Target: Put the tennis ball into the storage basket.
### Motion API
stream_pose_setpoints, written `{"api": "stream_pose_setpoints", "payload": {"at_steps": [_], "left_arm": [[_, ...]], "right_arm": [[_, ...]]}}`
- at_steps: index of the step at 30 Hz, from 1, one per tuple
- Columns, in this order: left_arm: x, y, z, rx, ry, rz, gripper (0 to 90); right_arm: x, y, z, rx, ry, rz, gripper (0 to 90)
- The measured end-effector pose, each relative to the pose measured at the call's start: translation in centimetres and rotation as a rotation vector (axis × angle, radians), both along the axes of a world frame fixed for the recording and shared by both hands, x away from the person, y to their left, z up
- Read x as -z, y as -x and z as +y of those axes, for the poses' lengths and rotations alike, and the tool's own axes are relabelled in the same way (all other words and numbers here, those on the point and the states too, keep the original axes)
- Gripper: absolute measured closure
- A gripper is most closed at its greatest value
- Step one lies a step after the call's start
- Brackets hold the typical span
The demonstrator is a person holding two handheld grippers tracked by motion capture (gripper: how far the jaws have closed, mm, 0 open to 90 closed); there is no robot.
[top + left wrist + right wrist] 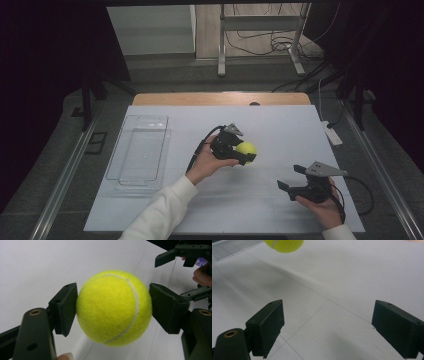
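A white sheet covers the wooden table (150, 98) in a dark room, where the left gripper (243, 154) clamps the fuzzy yellow tennis ball (246, 149) right of the clear plastic tray (139, 151), while the right gripper (291, 177), beyond the ball, gapes wide and empty.

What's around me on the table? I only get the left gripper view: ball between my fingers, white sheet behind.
Observer: A clear tray lies at the sheet's left side, apart from the ball.
Operator: Anything in the tray?
Observer: Nothing I can see through its clear walls.
Operator: And the right gripper?
Observer: The right gripper is near the sheet's front right, fingers wide apart, bare sheet between them.
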State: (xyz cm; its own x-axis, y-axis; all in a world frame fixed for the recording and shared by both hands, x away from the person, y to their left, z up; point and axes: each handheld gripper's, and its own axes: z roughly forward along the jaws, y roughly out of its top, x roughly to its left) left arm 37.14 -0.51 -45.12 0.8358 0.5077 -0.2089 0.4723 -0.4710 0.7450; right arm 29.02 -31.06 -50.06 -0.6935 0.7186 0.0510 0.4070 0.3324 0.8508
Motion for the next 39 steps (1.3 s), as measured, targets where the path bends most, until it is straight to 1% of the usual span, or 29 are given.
{"api": "stream_pose_setpoints", "payload": {"at_steps": [6,12,22,27,32,39], "left_arm": [[-0.3,0.4,0.9,-0.005,0.003,-0.013,27.5],[-0.6,0.9,2.1,-0.015,0.015,-0.025,27.6],[-0.9,1.3,3.8,-0.029,0.039,-0.036,27.5],[-1.3,1.6,4.4,-0.038,0.050,-0.048,27.5],[-1.8,2.0,5.0,-0.035,0.058,-0.063,27.5],[-1.9,2.0,5.6,-0.035,0.069,-0.064,27.5]], "right_arm": [[0.1,0.0,0.0,0.002,-0.002,0.002,11.1],[0.1,-0.1,-0.1,0.006,0.004,0.005,11.1],[0.3,0.0,0.0,0.012,-0.001,0.016,11.1],[0.3,-0.2,0.0,0.009,0.000,0.013,11.1],[0.3,-0.2,0.0,0.003,0.009,0.007,11.1],[0.2,-0.3,-0.4,0.013,-0.003,0.008,11.1]]}}
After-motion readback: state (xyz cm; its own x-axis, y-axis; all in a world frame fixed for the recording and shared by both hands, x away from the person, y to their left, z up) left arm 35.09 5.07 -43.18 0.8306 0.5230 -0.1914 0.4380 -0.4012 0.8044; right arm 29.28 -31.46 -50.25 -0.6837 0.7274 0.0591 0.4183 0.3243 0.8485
